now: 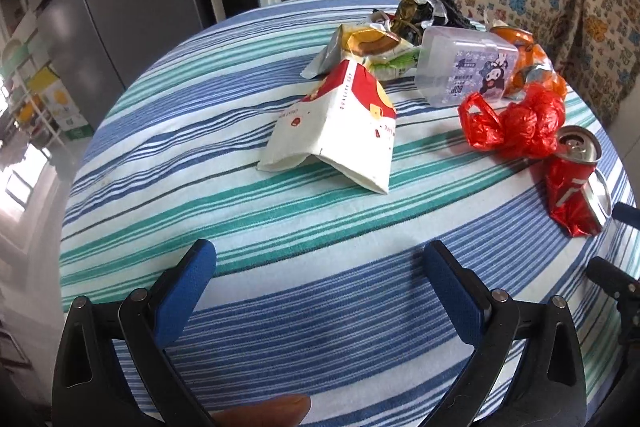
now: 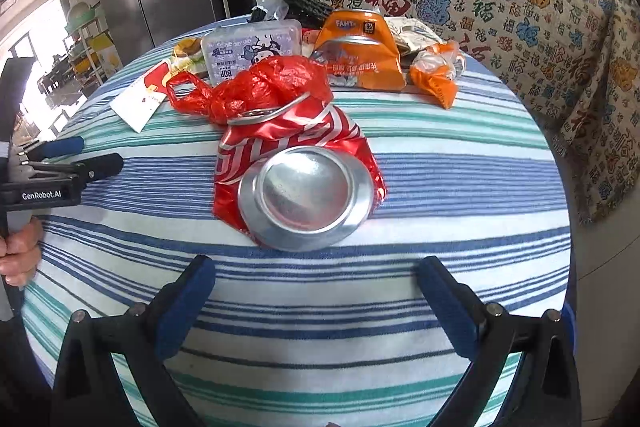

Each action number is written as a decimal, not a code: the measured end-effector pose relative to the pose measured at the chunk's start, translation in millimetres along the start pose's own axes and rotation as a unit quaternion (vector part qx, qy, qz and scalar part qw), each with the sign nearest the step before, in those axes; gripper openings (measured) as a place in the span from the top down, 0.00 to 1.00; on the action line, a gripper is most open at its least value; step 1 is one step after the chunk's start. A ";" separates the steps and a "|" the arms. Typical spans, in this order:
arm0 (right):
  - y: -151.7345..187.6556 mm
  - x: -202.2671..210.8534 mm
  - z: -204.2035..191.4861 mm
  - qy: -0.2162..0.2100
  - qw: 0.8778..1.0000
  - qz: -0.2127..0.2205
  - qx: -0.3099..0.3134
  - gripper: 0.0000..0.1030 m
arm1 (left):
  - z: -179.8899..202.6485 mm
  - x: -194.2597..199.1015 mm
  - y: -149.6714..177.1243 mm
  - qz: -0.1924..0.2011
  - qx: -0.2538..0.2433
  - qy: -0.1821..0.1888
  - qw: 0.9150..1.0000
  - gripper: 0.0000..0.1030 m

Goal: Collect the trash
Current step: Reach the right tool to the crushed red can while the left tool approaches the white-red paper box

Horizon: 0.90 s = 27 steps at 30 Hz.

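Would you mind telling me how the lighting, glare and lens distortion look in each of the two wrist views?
Left wrist: daylight blows out the far left edge, the fisheye bows the striped tablecloth, and the paper bag is sharp. Right wrist: the crushed red can shows soft glare on its silver base, the window at left is overexposed, and the corners vignette black.

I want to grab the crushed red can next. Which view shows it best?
The right wrist view: the red can lies centred, close, its silver base facing the camera. The left wrist view shows it only small at the right edge, side on, beside the red bag.
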State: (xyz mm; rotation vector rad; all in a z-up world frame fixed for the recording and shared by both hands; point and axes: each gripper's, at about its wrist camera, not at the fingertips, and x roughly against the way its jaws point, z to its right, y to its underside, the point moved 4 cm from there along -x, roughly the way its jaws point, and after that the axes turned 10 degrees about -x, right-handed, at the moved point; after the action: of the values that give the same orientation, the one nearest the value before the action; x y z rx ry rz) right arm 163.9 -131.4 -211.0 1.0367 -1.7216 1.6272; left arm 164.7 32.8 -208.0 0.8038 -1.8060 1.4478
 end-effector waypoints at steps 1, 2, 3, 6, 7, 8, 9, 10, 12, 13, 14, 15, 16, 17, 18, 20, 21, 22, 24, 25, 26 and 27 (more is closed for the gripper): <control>-1.3 -1.8 -0.6 0.004 1.000 -0.001 0.005 0.00 | 0.2 -1.5 -1.6 0.000 0.001 0.002 1.000 0.00; -3.2 -4.0 -1.5 0.003 1.000 -0.005 0.006 0.00 | -0.1 -3.8 -3.0 -0.001 0.003 0.007 1.000 0.00; -6.2 -5.7 -2.3 0.003 1.000 -0.007 0.008 0.00 | -0.9 -6.8 -5.4 -0.003 0.008 0.016 1.000 0.00; -15.1 -13.3 -4.7 -0.005 1.000 -0.015 0.024 0.00 | -3.6 -12.2 -13.4 -0.001 0.003 0.021 1.000 0.00; -18.1 -15.7 -5.0 -0.010 0.999 -0.018 0.031 0.00 | -4.6 -13.8 -15.8 -0.001 -0.001 0.024 1.000 0.00; -20.9 -17.8 -5.4 -0.015 0.999 -0.020 0.039 0.00 | -5.7 -15.3 -17.8 -0.001 -0.005 0.027 1.000 0.00; -23.1 -19.4 -5.7 -0.021 0.998 -0.021 0.047 0.00 | -6.4 -17.2 -20.6 -0.002 -0.009 0.031 0.999 0.00; -25.1 -20.6 -5.7 -0.026 0.998 -0.022 0.054 0.00 | -6.5 -19.8 -25.0 -0.003 -0.015 0.036 0.999 0.00; -27.4 -22.2 -5.7 -0.036 0.997 -0.022 0.066 0.00 | -7.6 -24.5 -31.9 -0.006 -0.027 0.046 0.999 0.00; -27.3 -22.0 -5.4 -0.039 0.997 -0.019 0.069 0.00 | -8.4 -27.4 -35.7 -0.007 -0.034 0.051 0.998 0.00; -27.9 -22.4 -5.3 -0.041 0.997 -0.015 0.070 0.00 | -9.6 -29.8 -39.3 -0.008 -0.037 0.054 0.998 0.00; -27.4 -22.0 -5.4 -0.042 0.997 -0.010 0.069 0.00 | -10.4 -31.2 -41.5 -0.007 -0.036 0.054 0.998 0.00; -27.8 -22.3 -5.8 -0.041 0.997 -0.007 0.068 0.00 | -11.7 -31.4 -40.9 -0.005 -0.033 0.053 0.998 0.00; -28.4 -22.6 -6.6 -0.039 0.997 -0.007 0.067 0.00 | -10.8 -32.6 -43.3 -0.004 -0.030 0.052 0.998 0.00; -29.9 -23.3 -6.7 -0.038 0.997 -0.009 0.066 0.00 | -9.2 -32.6 -44.8 -0.002 -0.029 0.054 0.998 0.00; -33.2 -25.1 -6.4 -0.039 0.997 -0.016 0.071 0.00 | -5.9 -33.5 -49.4 0.001 -0.029 0.065 0.997 0.00; -33.8 -25.0 -6.7 -0.041 0.996 -0.018 0.075 0.00 | -4.3 -34.3 -52.2 0.002 -0.029 0.070 0.997 0.00; -35.1 -25.3 -5.2 -0.043 0.996 -0.019 0.076 0.00 | -2.8 -34.9 -53.9 0.004 -0.029 0.074 0.997 0.00; -37.4 -22.1 -3.9 -0.052 0.996 -0.013 0.072 0.00 | 0.0 -36.0 -57.4 0.008 -0.032 0.077 0.996 0.00; -39.7 -19.8 -4.3 -0.058 0.996 -0.007 0.069 0.00 | 1.6 -35.7 -58.7 0.010 -0.034 0.077 0.996 0.00; -42.5 -18.0 -4.9 -0.065 0.996 -0.003 0.064 0.00 | 3.1 -34.9 -60.1 0.014 -0.037 0.076 0.996 0.00; -45.3 -17.6 -5.7 -0.070 0.996 -0.003 0.060 0.00 | 4.0 -33.4 -60.5 0.019 -0.039 0.076 0.996 0.01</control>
State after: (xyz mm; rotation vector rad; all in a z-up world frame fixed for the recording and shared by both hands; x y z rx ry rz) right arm 210.4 -121.5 -199.3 1.2381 -1.7262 1.7071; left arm 232.3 19.0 -201.8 0.6079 -1.7588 1.4136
